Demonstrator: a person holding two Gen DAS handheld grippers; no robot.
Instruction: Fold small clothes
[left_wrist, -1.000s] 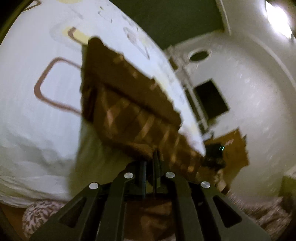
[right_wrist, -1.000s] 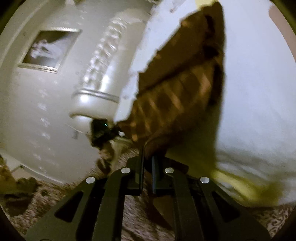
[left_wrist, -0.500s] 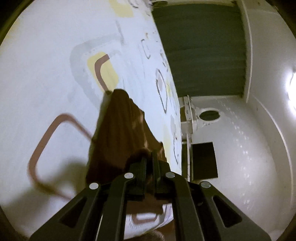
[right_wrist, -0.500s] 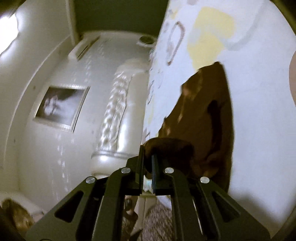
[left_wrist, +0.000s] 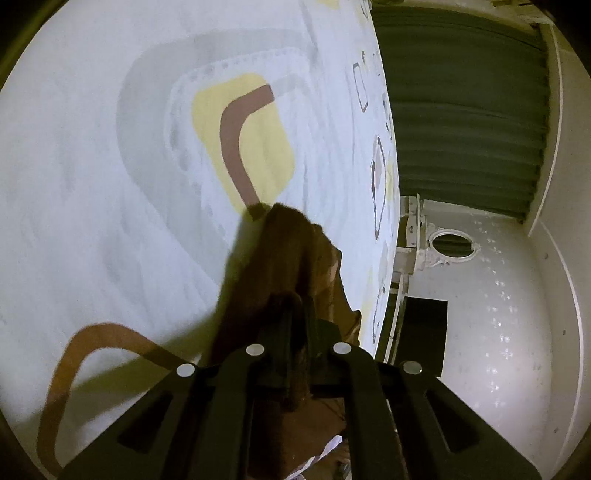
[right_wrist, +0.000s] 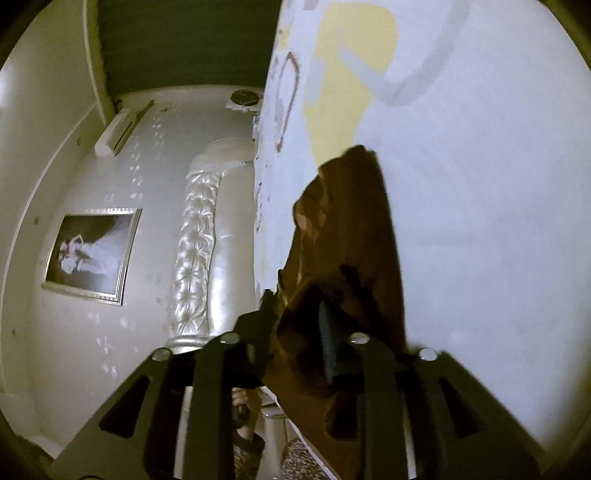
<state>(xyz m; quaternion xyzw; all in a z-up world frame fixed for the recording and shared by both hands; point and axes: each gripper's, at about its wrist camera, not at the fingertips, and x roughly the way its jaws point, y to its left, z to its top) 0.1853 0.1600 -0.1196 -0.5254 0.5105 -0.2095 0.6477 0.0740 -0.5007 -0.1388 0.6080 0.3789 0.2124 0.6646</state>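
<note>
A small brown garment (left_wrist: 284, 254) with lighter stripes hangs bunched from both grippers over a white bed sheet (left_wrist: 92, 166) printed with yellow, grey and brown shapes. My left gripper (left_wrist: 299, 325) is shut on one edge of the garment, low over the sheet. In the right wrist view the garment (right_wrist: 351, 221) drapes over the fingers, and my right gripper (right_wrist: 295, 325) is shut on its other edge. The far end of the garment touches the sheet (right_wrist: 480, 184) in both views.
The bed edge (left_wrist: 388, 258) runs close by on the right in the left wrist view. A green curtain (left_wrist: 461, 110) and a white wall stand beyond it. The right wrist view shows a tufted white headboard (right_wrist: 199, 240), a framed picture (right_wrist: 92, 254) and patterned carpet below.
Both grippers have carried the garment from beside the bed forward over the sheet. The garment, spread wide a second ago, now hangs narrow and bunched, with its far end on the sheet.
</note>
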